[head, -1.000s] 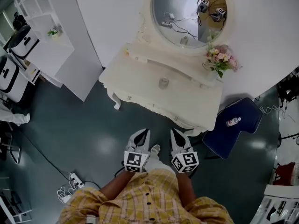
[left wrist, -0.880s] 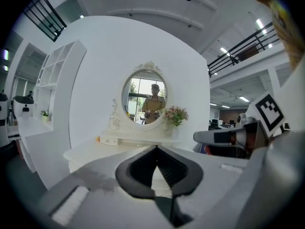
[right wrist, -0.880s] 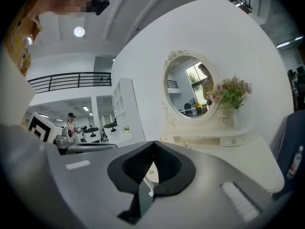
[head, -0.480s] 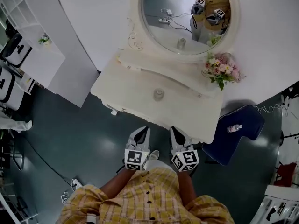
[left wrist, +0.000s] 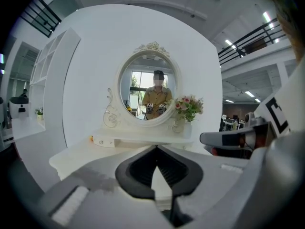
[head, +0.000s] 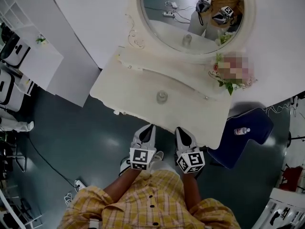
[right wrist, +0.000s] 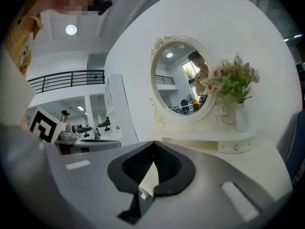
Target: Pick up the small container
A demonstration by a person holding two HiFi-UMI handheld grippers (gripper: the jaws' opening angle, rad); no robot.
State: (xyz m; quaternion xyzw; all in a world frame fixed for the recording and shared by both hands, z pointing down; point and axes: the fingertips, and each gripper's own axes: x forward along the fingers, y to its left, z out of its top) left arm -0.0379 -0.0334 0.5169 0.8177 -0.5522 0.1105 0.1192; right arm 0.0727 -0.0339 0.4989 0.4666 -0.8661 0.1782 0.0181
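Against the white wall stands a cream dressing table (head: 128, 87) with an oval mirror (head: 190, 18) above it (the person's reflection shows in the glass). A navy chair (head: 252, 120) sits by its right end. Near the table's front edge, the left gripper (head: 150, 128) and right gripper (head: 179, 130) each have their jaws together on nothing. The small container (head: 162, 97) stands mid-tabletop, well apart from both.

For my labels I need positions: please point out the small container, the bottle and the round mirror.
small container (head: 162, 97): head view, its top.
bottle (head: 242, 131): head view, middle of its body.
round mirror (head: 171, 30): head view, the glass.
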